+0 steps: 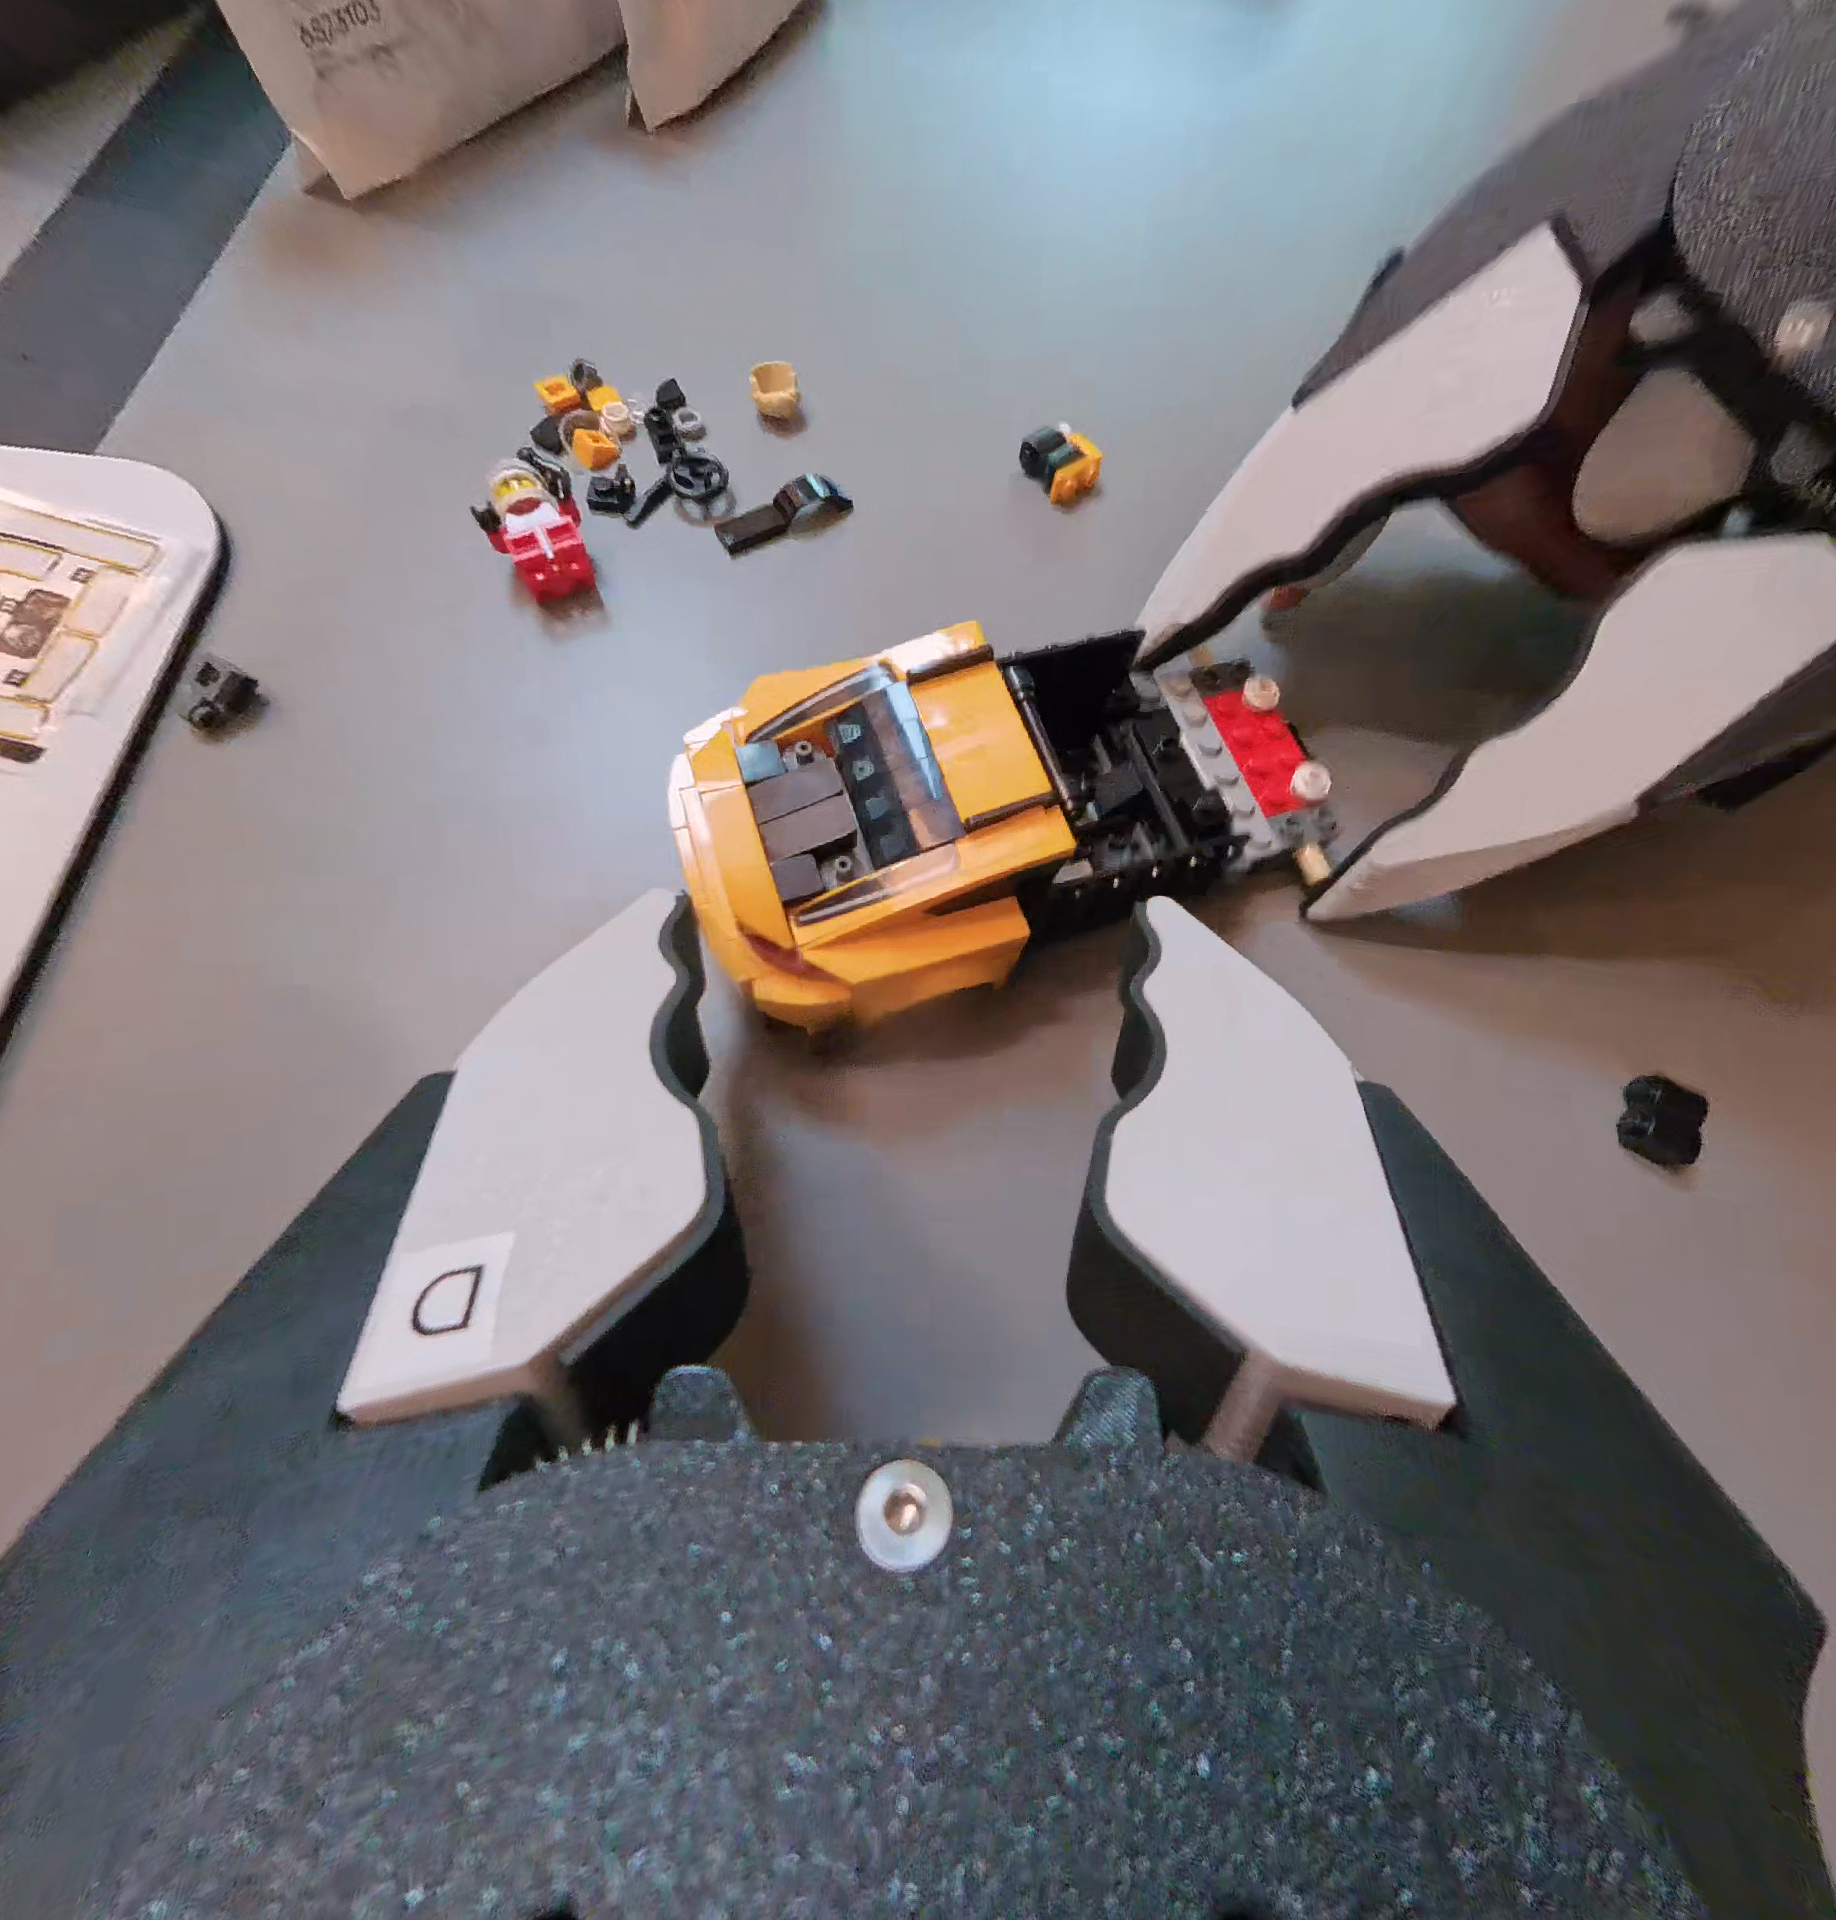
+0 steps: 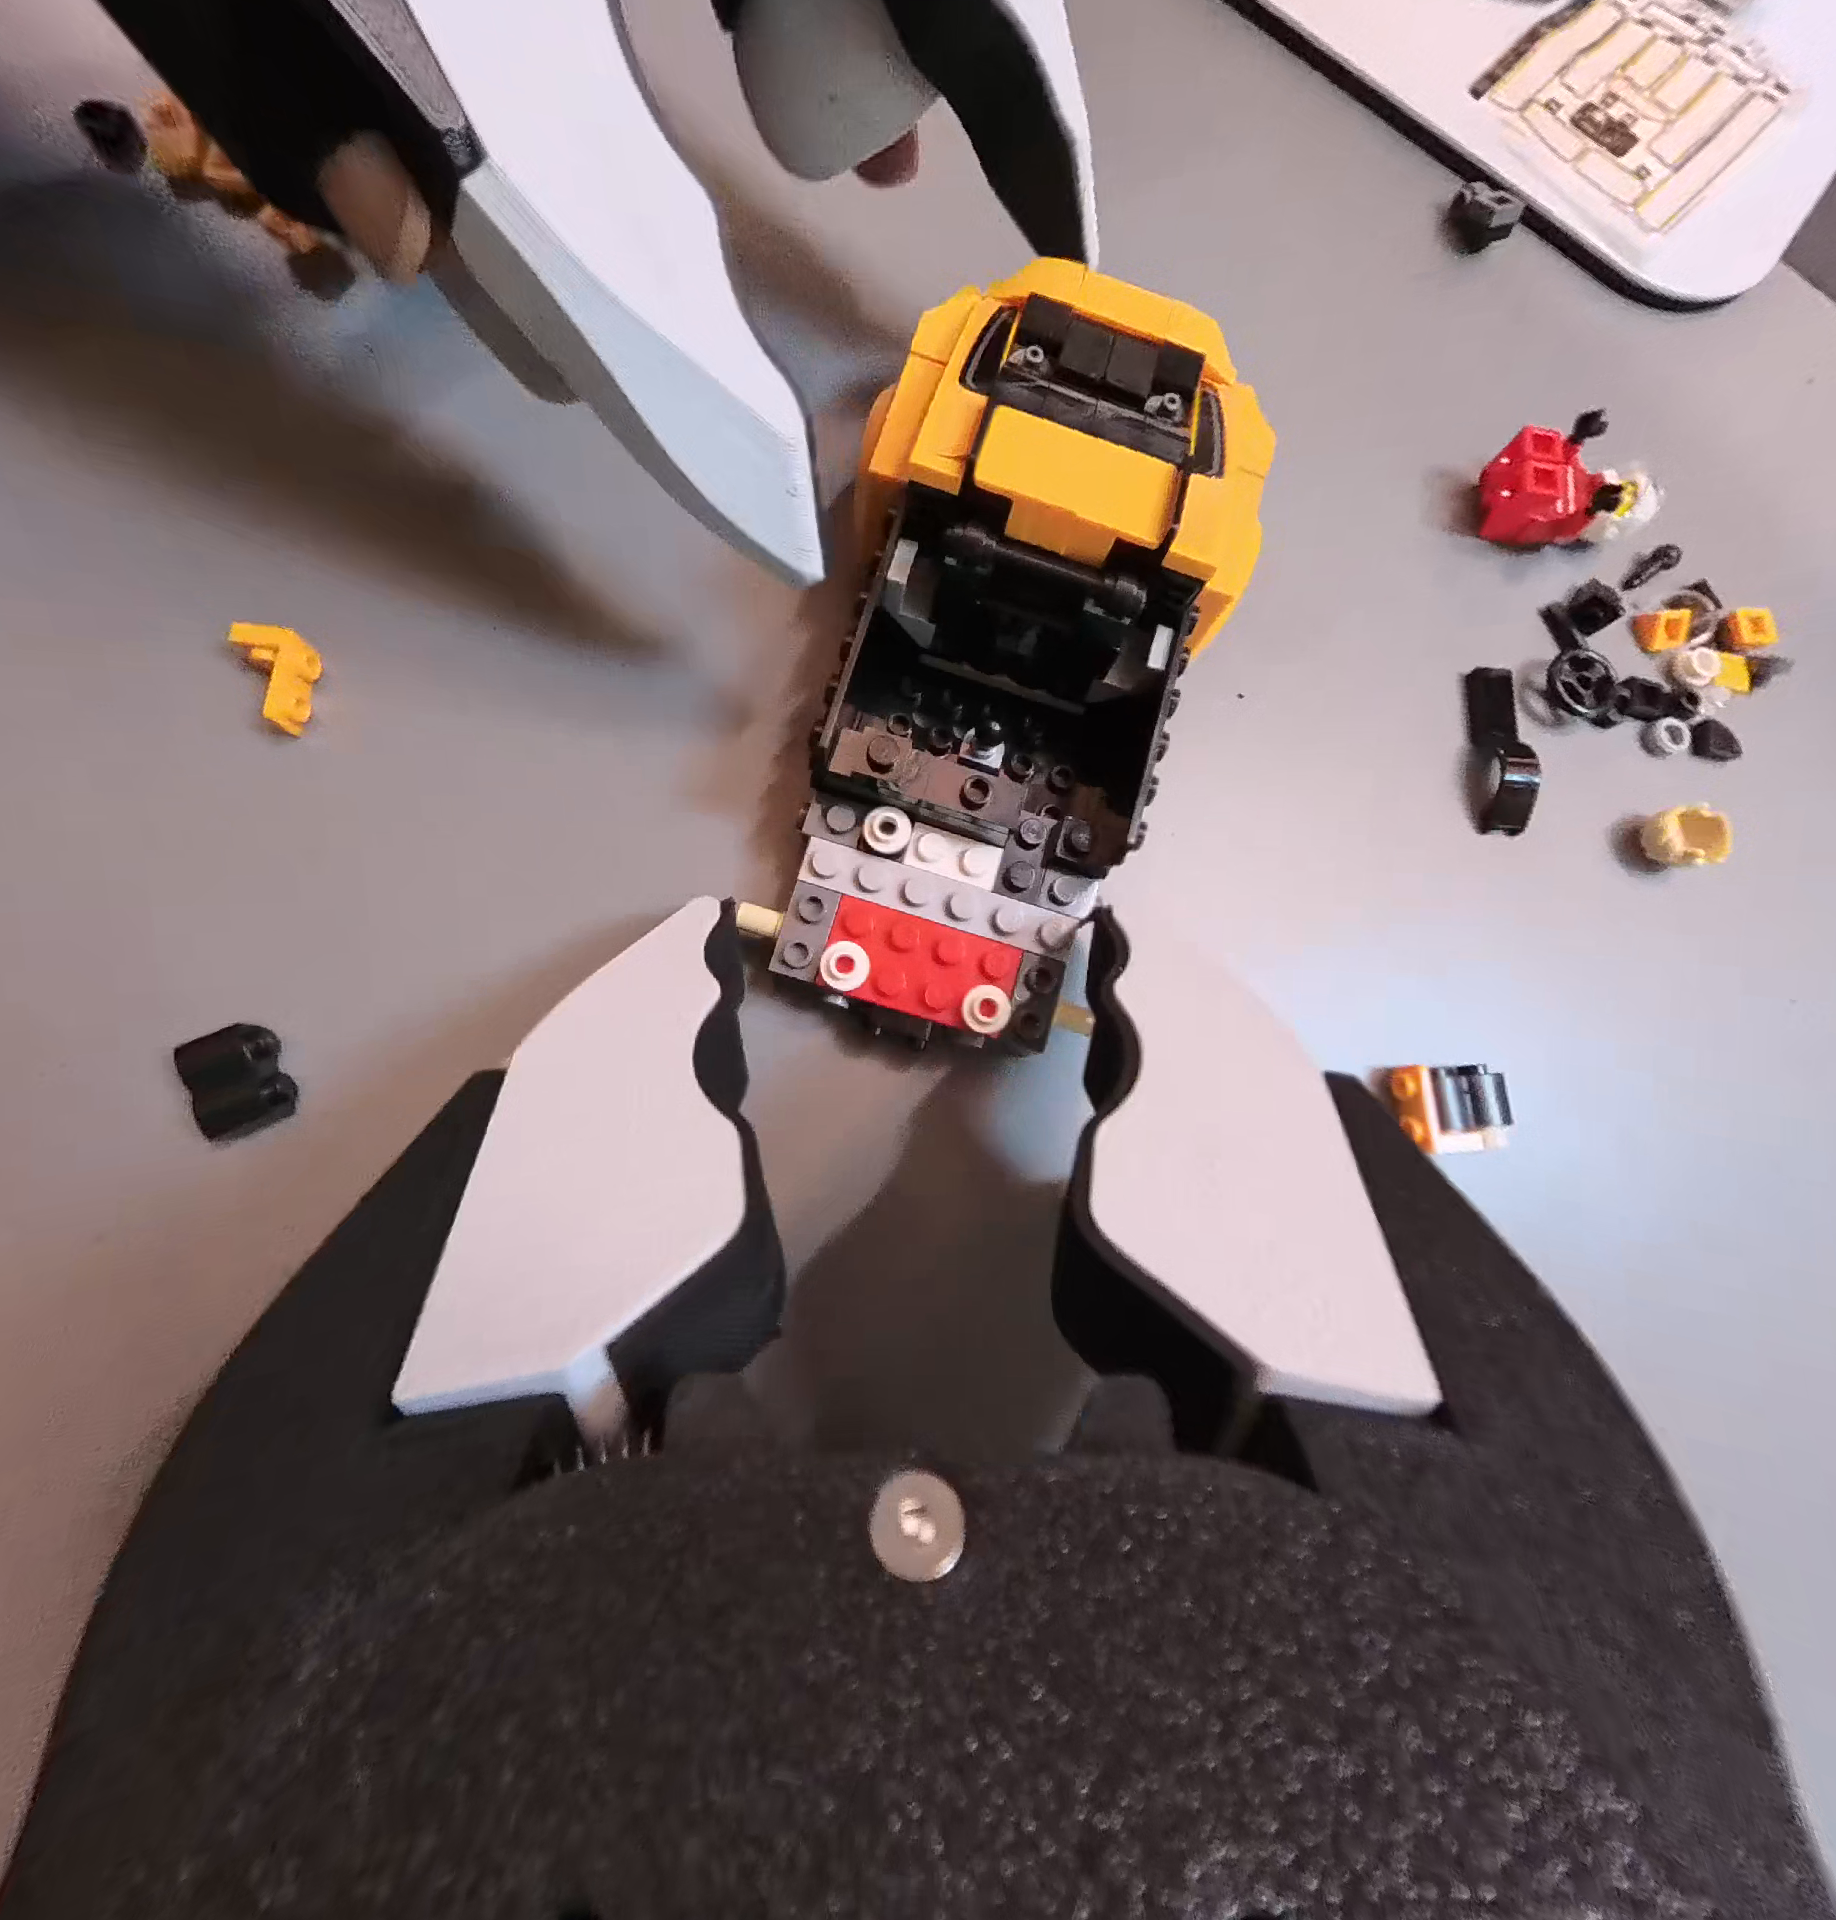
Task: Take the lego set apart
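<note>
The right gripper (image 2: 909, 961) is held wide open, its fingertips set on either side of the stripped red-and-grey end of the yellow lego car (image 2: 1028, 665) — each just beside a tan axle stub, nothing clamped. The left gripper (image 1: 909, 914) is spread as wide at the car's yellow-bodied end, one fingertip close against the rounded bodywork, the other just off the black chassis edge; whether either touches cannot be told. The car sits upright near the middle of the grey table (image 1: 893, 260).

A white sticker bearing one letter is seen on the left gripper's finger; a printed sheet (image 1: 20, 634) lies on a white board (image 1: 114, 831) at the table's left edge, and paper bags (image 1: 426, 83) with printed marks stand at the far side.

A pile of loose parts (image 1: 633, 447) and a red minifigure (image 1: 535, 530) lie well apart from the car — bare table is left between. A black piece (image 1: 1662, 1117) sits near right, a yellow piece (image 2: 280, 675) alone.
</note>
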`<control>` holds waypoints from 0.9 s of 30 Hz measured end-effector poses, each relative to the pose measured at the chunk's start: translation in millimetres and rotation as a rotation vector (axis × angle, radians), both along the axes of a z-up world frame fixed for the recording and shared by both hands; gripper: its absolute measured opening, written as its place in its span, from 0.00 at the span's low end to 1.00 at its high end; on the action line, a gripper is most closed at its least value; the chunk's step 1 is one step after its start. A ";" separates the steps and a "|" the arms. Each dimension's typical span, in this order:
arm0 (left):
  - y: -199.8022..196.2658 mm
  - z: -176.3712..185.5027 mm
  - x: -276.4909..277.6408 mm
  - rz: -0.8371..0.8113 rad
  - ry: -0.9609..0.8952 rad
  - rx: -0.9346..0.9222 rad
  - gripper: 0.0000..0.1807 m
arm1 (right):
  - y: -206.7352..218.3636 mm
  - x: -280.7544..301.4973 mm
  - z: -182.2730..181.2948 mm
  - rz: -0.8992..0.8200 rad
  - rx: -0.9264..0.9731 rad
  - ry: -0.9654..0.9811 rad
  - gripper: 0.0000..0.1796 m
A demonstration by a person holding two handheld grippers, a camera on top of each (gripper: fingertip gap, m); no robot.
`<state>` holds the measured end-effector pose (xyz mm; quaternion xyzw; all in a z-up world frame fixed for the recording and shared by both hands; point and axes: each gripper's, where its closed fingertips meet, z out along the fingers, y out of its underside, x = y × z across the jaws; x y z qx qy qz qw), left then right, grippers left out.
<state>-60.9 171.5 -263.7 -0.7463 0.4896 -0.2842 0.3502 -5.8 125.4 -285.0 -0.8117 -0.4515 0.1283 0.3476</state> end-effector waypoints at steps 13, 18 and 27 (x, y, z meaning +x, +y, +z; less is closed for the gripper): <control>-58.2 -6.8 -0.6 -0.180 0.162 0.145 0.39 | -37.3 15.4 4.3 0.512 -0.017 0.082 0.35; -57.9 -6.9 0.6 -0.165 0.165 0.160 0.39 | -40.8 17.2 30.3 0.479 -0.027 0.180 0.25; -59.2 -7.2 1.0 -0.153 0.180 0.170 0.39 | -40.1 8.9 12.1 0.427 -0.081 0.048 0.09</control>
